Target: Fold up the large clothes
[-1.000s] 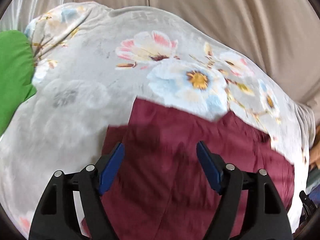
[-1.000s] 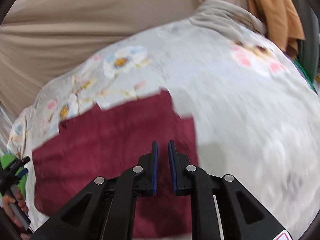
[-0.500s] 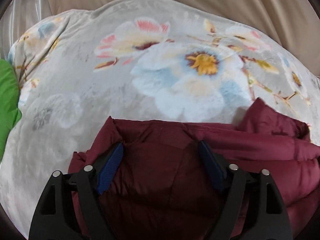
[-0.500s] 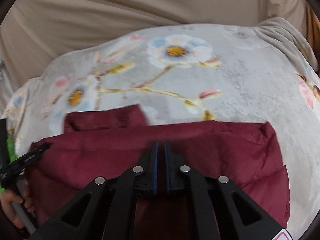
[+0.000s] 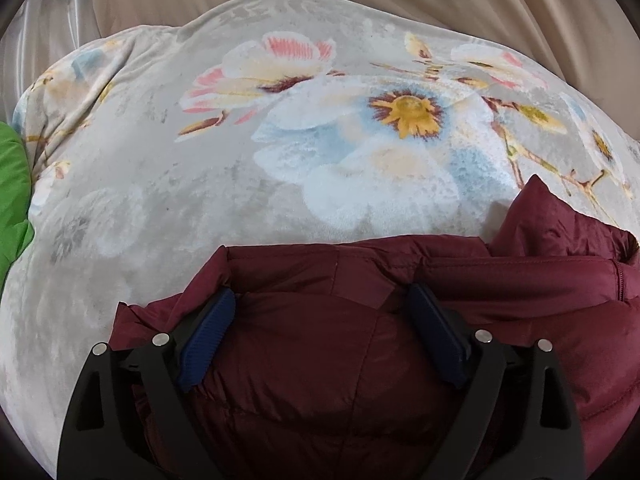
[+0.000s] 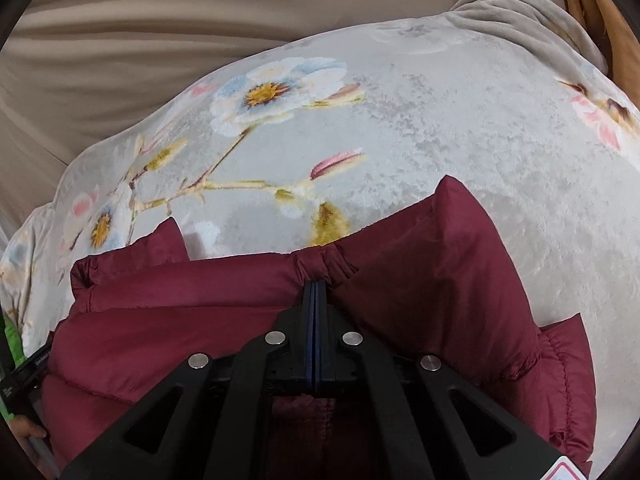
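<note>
A maroon padded jacket lies on a grey floral blanket. In the left wrist view my left gripper is open, its blue pads pressed down on the jacket's near part, one on each side of a puffed panel. In the right wrist view the jacket fills the lower frame. My right gripper is shut on a bunched pinch of the jacket's far folded edge. A corner of the jacket sticks up to the right of it.
A beige curtain or sheet hangs behind the blanket. A green cloth lies at the left edge. An orange cloth hangs at the far right. The other gripper's handle and a hand show at the lower left of the right wrist view.
Both grippers have come down close onto the jacket. The jacket went from lying spread flat to folded and bunched. The right gripper has closed fully onto its edge.
</note>
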Tool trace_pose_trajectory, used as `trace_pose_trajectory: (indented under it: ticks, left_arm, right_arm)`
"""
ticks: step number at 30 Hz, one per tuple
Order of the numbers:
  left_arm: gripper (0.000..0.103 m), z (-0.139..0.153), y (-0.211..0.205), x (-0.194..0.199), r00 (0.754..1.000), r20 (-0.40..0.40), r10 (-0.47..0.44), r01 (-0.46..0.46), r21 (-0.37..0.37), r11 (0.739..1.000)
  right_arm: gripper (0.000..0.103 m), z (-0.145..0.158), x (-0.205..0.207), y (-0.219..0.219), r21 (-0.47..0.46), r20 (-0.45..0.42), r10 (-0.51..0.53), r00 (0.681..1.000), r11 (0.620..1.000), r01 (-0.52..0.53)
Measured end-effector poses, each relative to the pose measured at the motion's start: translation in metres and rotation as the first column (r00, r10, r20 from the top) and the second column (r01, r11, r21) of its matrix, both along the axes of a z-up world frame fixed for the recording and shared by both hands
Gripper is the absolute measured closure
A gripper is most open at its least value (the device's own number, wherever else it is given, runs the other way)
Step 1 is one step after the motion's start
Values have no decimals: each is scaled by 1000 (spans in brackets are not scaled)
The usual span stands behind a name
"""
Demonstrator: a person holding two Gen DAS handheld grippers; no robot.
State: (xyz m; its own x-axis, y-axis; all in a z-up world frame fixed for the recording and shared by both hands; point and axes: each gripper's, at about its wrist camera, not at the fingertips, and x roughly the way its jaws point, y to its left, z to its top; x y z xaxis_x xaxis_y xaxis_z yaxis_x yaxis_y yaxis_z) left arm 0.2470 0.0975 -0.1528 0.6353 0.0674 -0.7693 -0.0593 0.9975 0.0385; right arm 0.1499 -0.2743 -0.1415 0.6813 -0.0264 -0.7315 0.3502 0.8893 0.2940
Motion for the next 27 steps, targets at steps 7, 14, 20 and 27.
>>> trace_pose_trajectory:
  ticks: [7,14,20,27]
  left_arm:
    - [15,-2,1,-1,1000,19,1,-1,-2,1000]
    - [20,50,13,-48,999,4,-54,54,63,997]
    - [20,61,39,-117,994,-100,-42,43,7,999]
    - [17,5,59,-148,968,-244,53,-62,-27,998]
  right_arm:
    - [103,-5,2,-6,58,33,-3,999,998,1]
    - [97,64,-33,1,-33,-9,-13,1000,999,12]
    - [94,79,-121,6,-85,-111,-8,994,996,-1]
    - [103,10,-159,7,-88,-281,-16,960,996,-9]
